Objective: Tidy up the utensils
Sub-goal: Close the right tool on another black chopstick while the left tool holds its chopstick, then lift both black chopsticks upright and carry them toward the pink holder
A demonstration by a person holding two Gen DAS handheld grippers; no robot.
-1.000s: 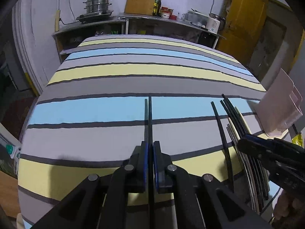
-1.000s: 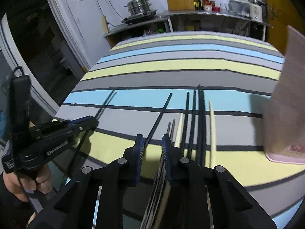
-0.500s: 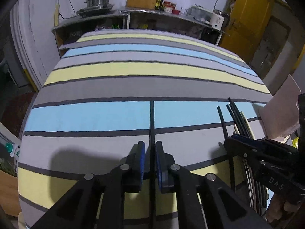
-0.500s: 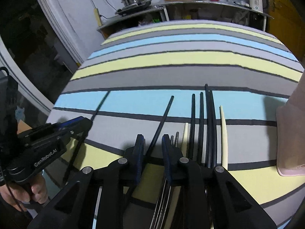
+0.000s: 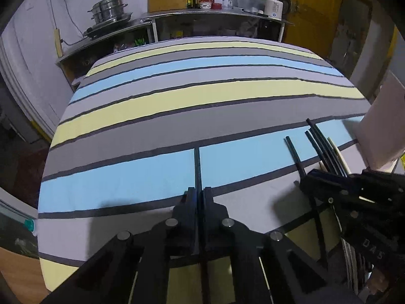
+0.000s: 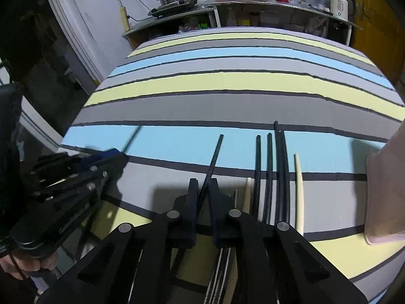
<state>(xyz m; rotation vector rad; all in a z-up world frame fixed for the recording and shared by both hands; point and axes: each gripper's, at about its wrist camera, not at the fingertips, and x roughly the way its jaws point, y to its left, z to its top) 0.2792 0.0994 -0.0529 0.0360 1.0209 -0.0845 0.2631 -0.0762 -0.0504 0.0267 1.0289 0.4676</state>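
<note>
Thin black chopsticks point(image 6: 268, 174) are lying in a loose row on the striped blue, yellow and grey tablecloth point(image 6: 227, 86), tips pointing away from the cameras, with two cream-coloured chopsticks point(image 6: 299, 190) mixed in at the right of the row; a pale pink plastic utensil holder point(image 6: 387, 195) is standing just right of that row, near the table edge; the left gripper point(image 5: 199, 195) is pinching one single black chopstick point(image 5: 197, 164) between its jaws, fully closed on it, the stick running straight ahead over the blue stripe, well apart from the row; the right gripper point(image 6: 203, 185) is closing its jaws on another black chopstick point(image 6: 215, 157), the leftmost of the row and angled slightly away from the rest, pads now appearing to press on it; whether either stick is lifting off the cloth is not clear; a hand point(image 6: 27, 266) is gripping the left tool's handle at the lower left of the right wrist view.
</note>
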